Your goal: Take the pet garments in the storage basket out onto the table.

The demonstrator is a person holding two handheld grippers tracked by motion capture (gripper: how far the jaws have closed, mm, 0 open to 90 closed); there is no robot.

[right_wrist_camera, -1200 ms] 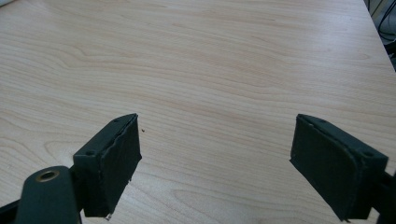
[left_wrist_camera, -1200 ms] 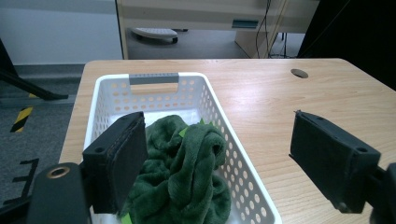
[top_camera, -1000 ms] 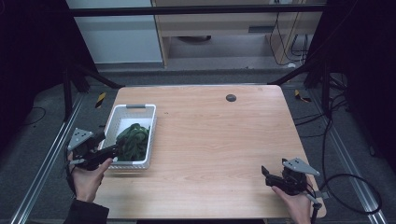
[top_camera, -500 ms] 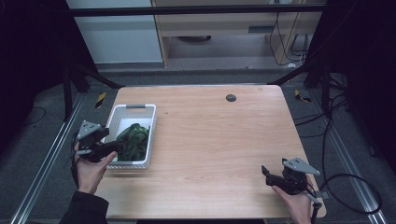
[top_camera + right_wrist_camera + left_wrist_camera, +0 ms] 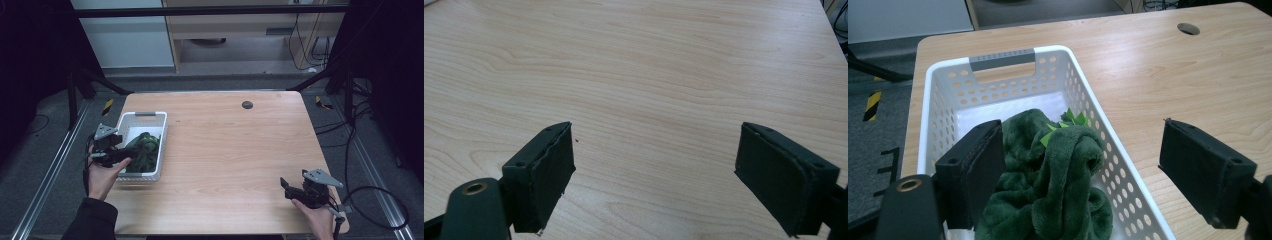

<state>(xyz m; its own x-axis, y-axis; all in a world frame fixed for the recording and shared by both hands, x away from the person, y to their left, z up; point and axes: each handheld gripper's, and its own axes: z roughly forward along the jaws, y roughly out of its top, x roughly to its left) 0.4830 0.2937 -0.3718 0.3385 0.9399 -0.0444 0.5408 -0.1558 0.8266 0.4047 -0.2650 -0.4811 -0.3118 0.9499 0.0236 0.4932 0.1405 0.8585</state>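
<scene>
Plush point(image 5: 1048, 185) in basket point(image 5: 1128, 175) bears no writing.

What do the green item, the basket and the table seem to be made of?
Green item: plush fleece-like fabric, soft matte pile in rumpled folds. Basket: white plastic, probably moulded, smooth perforated walls. Table: pale wood or wood-look laminate, visible grain.

No readable text or signs

No letters, numbers, labels or brand marks can be read on anything; the one sign-like marking is the yellow-and-black hazard striping point(image 5: 108, 106) on the floor, left of the table in the high view and at the left edge of the left gripper view.
</scene>
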